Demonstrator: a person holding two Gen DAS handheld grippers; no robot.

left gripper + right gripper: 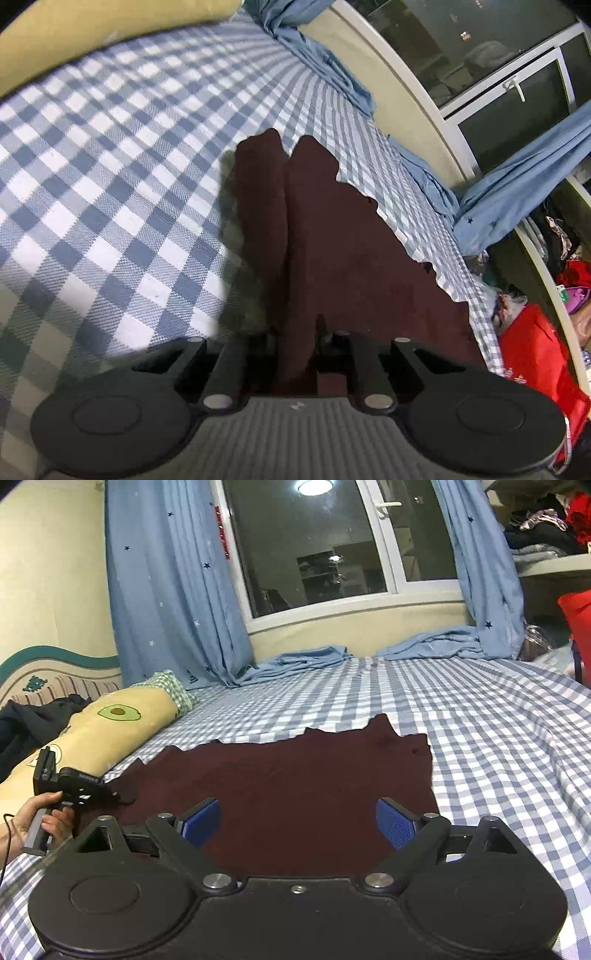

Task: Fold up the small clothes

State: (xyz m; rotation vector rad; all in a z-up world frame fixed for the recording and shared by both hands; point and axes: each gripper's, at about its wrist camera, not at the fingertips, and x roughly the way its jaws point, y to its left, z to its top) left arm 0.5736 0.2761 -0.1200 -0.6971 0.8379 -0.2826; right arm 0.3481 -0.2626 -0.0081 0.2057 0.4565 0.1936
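Your work surface is the bed under a blue-and-white gingham woven sheet point(461, 716), broad and flat enough to smooth a garment on. Spread across it lies the dark maroon knit garment point(295, 775), soft and matte, with a ragged, stepped far edge toward twelve o'clock in the right wrist view; it looks not yet folded, so I judge you are at the first fold. At nine o'clock a long cream bolster pillow with an avocado print point(110, 731) sits beside the cloth's left edge, clear of the working area. Your right gripper point(297, 821) hovers over the near edge of the garment with its blue ribbed pads spread wide, nothing between them. At eight o'clock your hand point(40, 819) holds the left gripper point(118, 797) at the cloth's left edge; in its own view the jaws are pressed together, pinching a raised fold of the maroon fabric point(299, 295), probably ready to lift that side over.
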